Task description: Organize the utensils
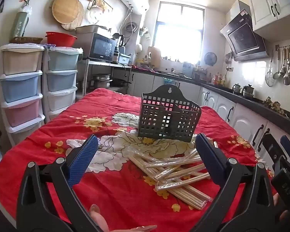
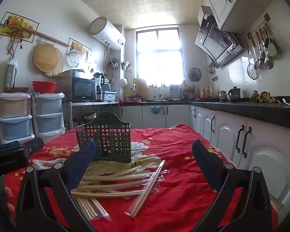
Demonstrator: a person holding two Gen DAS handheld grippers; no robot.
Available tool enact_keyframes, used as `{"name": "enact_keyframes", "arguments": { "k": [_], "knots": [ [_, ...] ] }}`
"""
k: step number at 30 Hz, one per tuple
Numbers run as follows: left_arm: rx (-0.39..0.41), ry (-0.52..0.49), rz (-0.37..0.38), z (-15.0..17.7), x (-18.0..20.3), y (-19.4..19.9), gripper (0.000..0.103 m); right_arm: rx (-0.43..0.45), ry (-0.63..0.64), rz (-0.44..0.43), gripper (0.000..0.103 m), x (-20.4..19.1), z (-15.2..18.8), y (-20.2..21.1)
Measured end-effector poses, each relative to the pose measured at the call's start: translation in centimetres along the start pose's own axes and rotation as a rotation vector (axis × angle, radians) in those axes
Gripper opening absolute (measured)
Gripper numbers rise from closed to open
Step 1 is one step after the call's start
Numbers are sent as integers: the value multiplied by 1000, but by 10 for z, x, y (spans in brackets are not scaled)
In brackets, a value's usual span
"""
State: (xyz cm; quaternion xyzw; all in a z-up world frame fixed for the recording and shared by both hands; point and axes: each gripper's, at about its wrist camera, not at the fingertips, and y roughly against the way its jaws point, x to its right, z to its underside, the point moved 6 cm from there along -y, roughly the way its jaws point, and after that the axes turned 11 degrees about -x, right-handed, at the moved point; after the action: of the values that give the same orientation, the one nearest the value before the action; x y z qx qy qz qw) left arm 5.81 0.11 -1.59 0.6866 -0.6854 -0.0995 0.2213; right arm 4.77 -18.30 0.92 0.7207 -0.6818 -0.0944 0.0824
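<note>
Both tongs, left & right: black plastic frames w/ silver rivets, blue ribbed pads; left view shows long glossy fingernails at bottom edge.

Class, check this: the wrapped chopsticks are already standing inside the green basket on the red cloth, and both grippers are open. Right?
Not quite. The chopsticks lie in a loose pile on the red cloth in front of the empty green basket, as both wrist views show. The rest stands.

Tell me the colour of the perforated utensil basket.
Dark grey-green perforated plastic utensil basket; clearest in the left wrist view.
</note>
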Motion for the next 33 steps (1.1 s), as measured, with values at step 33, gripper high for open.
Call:
{"name": "enact_keyframes", "arguments": {
  "k": [33],
  "knots": [
    [9,-1,3,-5,2,3,93,26,-8,-2,97,-2,-3,7]
  ]
}}
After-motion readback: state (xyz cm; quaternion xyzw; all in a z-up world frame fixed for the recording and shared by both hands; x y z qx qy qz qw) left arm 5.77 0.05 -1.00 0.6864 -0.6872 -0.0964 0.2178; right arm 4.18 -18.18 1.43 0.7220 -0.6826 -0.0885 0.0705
